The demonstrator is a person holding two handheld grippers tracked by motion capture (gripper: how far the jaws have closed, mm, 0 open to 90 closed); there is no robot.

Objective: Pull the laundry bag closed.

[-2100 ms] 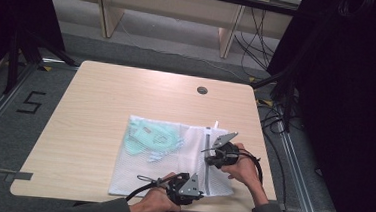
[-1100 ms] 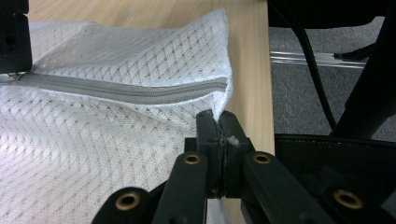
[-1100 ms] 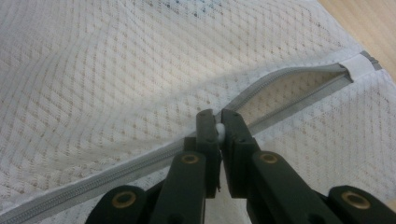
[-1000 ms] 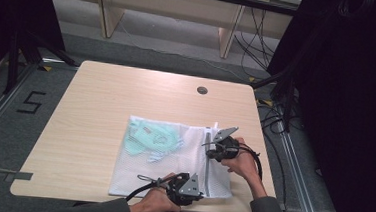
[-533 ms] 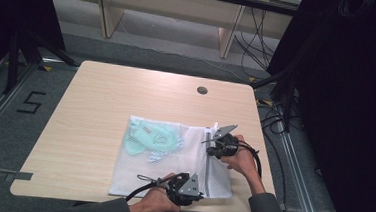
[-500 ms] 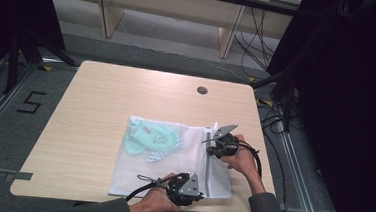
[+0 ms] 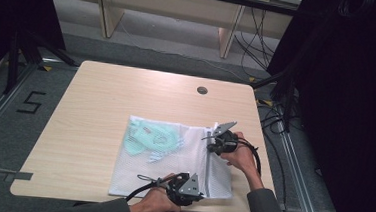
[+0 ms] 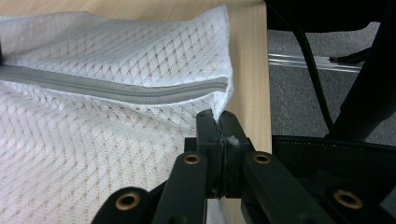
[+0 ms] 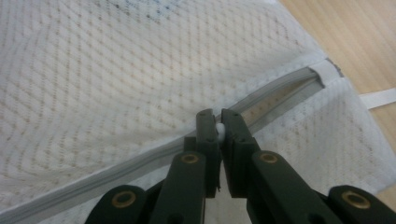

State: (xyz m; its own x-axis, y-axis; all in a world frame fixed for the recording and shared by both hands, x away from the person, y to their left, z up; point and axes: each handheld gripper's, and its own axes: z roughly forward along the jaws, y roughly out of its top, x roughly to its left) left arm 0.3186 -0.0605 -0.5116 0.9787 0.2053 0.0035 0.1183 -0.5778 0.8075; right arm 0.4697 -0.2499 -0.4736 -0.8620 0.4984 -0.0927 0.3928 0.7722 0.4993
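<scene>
- Two grippers on one white mesh zip-up laundry bag, which lies flat in the lower middle of the high view, near the front edge of the pale wooden table.
- My left gripper is clenched on the bag's corner fabric, just past the closed end of the grey zipper.
- My right gripper is nipped shut on a small white zipper pull, sitting right on the zip line. Above it in that view the zip gapes open.
- Handling guess: super light and floppy, so it'll bunch and drag if I tug the pull without that anchored corner. The mesh looks grippy enough, the little pull is the slippery bit.
- Best holds are pretty much what I've got: pull tab plus the hem by the zipper end.
- Looks-wise: see-through diamond mesh, rectangular, with a mint-green garment crumpled inside toward its upper left.
</scene>
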